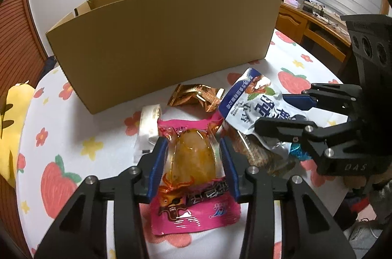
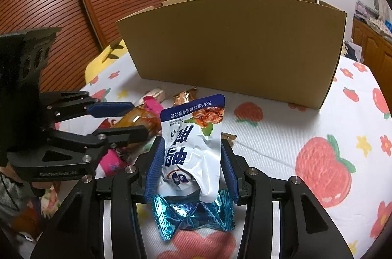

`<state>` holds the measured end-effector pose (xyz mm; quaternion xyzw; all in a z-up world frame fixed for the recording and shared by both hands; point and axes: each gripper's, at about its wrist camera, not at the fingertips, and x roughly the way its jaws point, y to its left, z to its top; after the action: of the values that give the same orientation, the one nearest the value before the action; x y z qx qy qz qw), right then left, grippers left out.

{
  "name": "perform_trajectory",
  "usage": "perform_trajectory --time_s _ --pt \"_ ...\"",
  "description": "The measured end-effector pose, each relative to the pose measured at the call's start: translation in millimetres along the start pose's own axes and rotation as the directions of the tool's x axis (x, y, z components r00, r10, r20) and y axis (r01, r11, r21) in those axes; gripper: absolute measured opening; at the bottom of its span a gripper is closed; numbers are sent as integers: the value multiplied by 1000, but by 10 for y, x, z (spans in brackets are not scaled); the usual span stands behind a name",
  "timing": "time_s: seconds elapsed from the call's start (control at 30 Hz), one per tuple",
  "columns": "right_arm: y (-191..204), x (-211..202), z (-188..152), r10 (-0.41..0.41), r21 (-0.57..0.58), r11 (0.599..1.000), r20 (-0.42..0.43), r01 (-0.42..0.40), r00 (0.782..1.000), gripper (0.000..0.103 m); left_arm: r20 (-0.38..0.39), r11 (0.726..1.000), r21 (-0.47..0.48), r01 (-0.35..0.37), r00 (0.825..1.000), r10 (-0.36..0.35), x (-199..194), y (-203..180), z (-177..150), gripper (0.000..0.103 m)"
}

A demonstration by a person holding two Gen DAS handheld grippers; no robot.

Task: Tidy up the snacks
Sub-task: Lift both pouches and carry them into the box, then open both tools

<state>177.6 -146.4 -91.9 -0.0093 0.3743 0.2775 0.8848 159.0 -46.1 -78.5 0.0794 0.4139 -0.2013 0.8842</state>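
My left gripper [image 1: 192,143] is shut on a pink snack packet [image 1: 193,207] with a clear window over a yellowish piece; the blue pads [image 1: 156,161] press its sides. It lies low over the table. My right gripper [image 2: 192,143] is shut on a white and blue snack bag [image 2: 193,136], which is tilted up off the cloth. From the left wrist, the right gripper [image 1: 272,112] comes in from the right with that bag [image 1: 254,99]. The open cardboard box [image 1: 159,38] [image 2: 232,50] stands upright behind both.
On the strawberry-print tablecloth [image 2: 306,126] lie a gold packet [image 1: 193,97], a white packet [image 1: 150,121], a brown snack pack [image 1: 259,151] and a blue foil packet [image 2: 193,215]. A yellow cushion [image 1: 14,131] sits left, a wooden desk [image 1: 318,23] at the back right.
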Motion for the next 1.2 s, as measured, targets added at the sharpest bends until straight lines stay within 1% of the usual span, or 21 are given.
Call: perform_trajectory --time_s 0.07,0.27,0.3,0.37,0.43,0.53,0.7,0.77,0.83,0.97,1.2 --pt "-2 -2 -1 0 0 1000 0 0 1000 45 -7 1000 2 5 1000 -5 10 11 0 47" --pt "-12 -6 -10 3 6 1000 -5 -3 1000 46 -23 1000 8 14 1000 -13 49 13 20 51" --pt "-28 -2 -12 11 15 1000 -8 -11 1000 46 -19 1000 8 15 1000 -14 44 14 16 51" --pt "-36 5 -13 15 18 1000 -10 -15 1000 47 -6 1000 12 14 1000 -14 6 4 13 41" --pt "-24 13 -14 15 17 1000 -9 -15 1000 47 1 1000 11 17 1000 -17 -10 -1 5 36" --pt "4 -4 -13 21 -1 1000 -1 -21 1000 41 19 1000 8 8 1000 -8 -42 -7 -36 33" --pt "43 -42 -20 3 -23 1000 24 -2 1000 39 44 999 -35 36 998 -35 -119 51 -129 32" --pt "30 -75 -18 12 -16 1000 36 -11 999 39 53 998 -49 41 998 -38 -154 66 -160 32" --pt "-31 -116 -14 27 16 1000 49 -27 998 39 61 998 -52 45 997 -42 -188 55 -183 32" --pt "-77 -186 -2 34 37 999 59 -36 998 39 89 997 -63 44 995 -38 -283 45 -207 32" --pt "-2 -319 26 14 10 1000 78 -15 997 40 141 995 -90 40 990 -27 -437 83 -144 32"
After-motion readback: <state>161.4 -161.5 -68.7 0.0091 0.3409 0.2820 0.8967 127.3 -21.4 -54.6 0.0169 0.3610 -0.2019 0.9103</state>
